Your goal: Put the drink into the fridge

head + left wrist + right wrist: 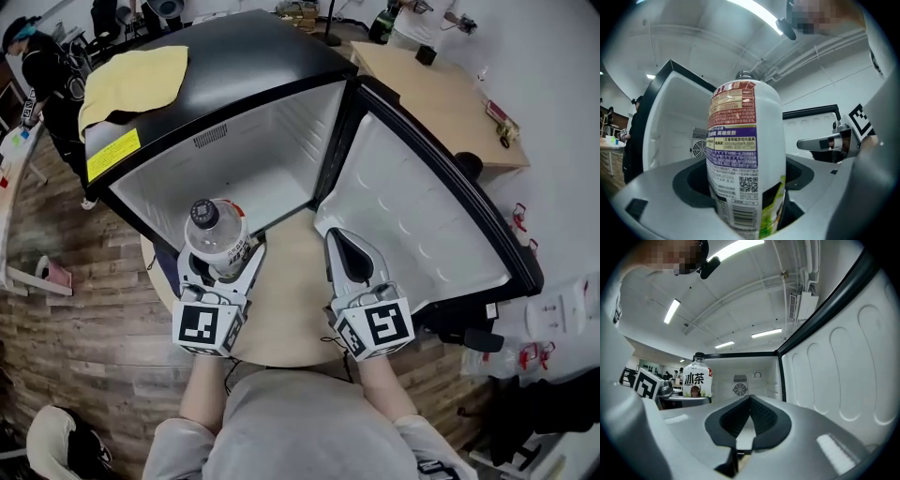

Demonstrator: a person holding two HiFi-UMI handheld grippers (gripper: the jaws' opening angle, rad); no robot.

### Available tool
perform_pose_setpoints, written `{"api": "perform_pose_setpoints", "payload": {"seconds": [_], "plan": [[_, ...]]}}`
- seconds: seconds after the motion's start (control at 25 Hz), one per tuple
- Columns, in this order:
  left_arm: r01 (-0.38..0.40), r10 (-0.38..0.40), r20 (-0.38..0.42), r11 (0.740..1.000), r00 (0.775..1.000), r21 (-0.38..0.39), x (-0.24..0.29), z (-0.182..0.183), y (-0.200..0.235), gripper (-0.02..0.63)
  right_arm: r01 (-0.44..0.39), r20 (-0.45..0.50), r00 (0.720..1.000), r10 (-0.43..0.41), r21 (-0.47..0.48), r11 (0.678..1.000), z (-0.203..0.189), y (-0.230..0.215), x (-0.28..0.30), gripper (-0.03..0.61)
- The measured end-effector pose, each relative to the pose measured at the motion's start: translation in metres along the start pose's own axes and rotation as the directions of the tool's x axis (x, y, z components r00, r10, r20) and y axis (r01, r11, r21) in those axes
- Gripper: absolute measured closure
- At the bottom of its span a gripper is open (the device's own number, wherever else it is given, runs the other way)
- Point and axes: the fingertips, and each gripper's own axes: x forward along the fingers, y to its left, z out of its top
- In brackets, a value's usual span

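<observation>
Nearest me, the left hand-held gripper [222, 265] is clamped on the drink bottle [216, 230], which stands upright just in front of the fridge [253, 159] opening. The right hand-held gripper [349, 246] has its jaws together with nothing between them, in front of the fridge beside its open door [422, 216]. I judge pickup and door opening done. Left to do: set the bottle inside the bare compartment, release it, close the door.

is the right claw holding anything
No, the right claw is shut with nothing between its jaws; the bottle is in the left claw.
</observation>
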Motion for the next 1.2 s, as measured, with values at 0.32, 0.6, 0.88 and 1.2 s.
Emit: {"api": "perform_pose_setpoints", "payload": {"seconds": [0.32, 0.6, 0.88, 1.2], "plan": [[-0.002, 0.002, -0.029, 1.000, 1.000, -0.002, 0.038, -0.044, 0.026, 0.215, 0.044, -0.038, 0.998, -0.044, -0.005, 0.999, -0.012, -0.005, 0.016, 0.568], [-0.018, 0.018, -0.049, 1.000, 0.999, 0.004, 0.065, -0.075, 0.046, 0.215, 0.076, -0.072, 0.994, -0.078, -0.030, 0.997, -0.020, -0.010, 0.018, 0.568], [-0.058, 0.056, -0.071, 0.998, 0.996, -0.032, 0.087, -0.105, 0.066, 0.216, 0.101, -0.092, 0.990, -0.104, -0.042, 0.994, -0.025, -0.014, 0.017, 0.568], [-0.112, 0.108, -0.095, 0.993, 0.990, -0.039, 0.107, -0.135, 0.085, 0.215, 0.108, -0.118, 0.986, -0.113, -0.053, 0.993, -0.032, -0.011, 0.020, 0.568]]}}
